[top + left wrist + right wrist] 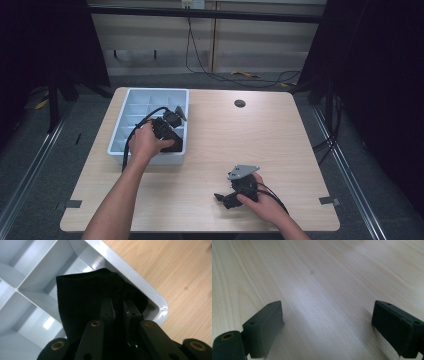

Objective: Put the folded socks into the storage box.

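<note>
left gripper: jaws pinched together on a black cloth, down inside the tray
black cloth: bunched up in the near right corner compartment of the grey tray, draped over the divider edge, touching the tray wall
grey tray: divided organizer, sitting on the left part of the wooden table, near its far edge
left hand: wrapped round the gripper, right over the tray's near end
right gripper: jaws wide apart, nothing between them, just bare table under them
right gripper spot: near the front edge of the table, right of middle, well apart from the tray
right hand: gripping from behind, grey plate on top facing up
</note>
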A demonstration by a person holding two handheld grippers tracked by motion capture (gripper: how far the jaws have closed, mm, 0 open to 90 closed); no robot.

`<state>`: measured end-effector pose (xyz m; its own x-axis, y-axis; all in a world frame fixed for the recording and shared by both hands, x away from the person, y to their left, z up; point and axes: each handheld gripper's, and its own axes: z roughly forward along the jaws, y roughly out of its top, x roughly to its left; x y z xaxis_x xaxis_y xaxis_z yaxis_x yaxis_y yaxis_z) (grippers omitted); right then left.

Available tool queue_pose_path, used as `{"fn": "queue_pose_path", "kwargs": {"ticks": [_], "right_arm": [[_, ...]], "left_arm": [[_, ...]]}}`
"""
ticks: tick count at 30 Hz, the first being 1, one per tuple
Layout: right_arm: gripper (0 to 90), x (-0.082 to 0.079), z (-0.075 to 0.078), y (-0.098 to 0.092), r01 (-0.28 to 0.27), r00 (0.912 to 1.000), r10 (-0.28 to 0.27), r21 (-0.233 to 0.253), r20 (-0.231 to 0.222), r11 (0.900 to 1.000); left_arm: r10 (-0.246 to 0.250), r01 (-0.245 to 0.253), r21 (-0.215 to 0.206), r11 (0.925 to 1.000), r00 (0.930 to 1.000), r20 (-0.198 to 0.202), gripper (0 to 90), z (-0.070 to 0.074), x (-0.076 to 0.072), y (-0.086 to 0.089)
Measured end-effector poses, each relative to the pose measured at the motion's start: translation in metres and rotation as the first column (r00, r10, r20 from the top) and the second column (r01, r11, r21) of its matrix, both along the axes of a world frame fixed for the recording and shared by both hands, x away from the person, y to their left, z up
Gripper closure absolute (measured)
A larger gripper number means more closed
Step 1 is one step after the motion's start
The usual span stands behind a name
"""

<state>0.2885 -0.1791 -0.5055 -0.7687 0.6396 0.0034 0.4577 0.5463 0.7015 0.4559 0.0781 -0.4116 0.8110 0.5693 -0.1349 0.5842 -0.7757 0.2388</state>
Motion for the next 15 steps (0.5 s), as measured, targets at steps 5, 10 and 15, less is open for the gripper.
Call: {"fn": "queue_pose_path", "kwargs": {"ticks": [5,10,15], "right_arm": [[9.6,0.0,0.0,0.0,0.0,1.0,0.0,0.0,0.0,1.0],[9.6,0.0,0.0,0.0,-0.002,1.0,0.002,0.0,0.0,1.0],[9.7,-0.0001,0.0,0.0001,-0.001,1.0,0.001,0.001,-0.003,1.0]], "left_arm": [[0.005,-0.005,-0.005,1.0,1.0,-0.004,79.7,-0.0015,-0.0006,0.0005],[0.022,-0.022,-0.036,0.9991,0.9997,-0.013,74.4,0.0024,-0.0004,0.0031],[0.045,-0.046,-0.068,0.9966,0.9988,-0.018,66.2,0.0083,-0.0001,0.0081]]}}
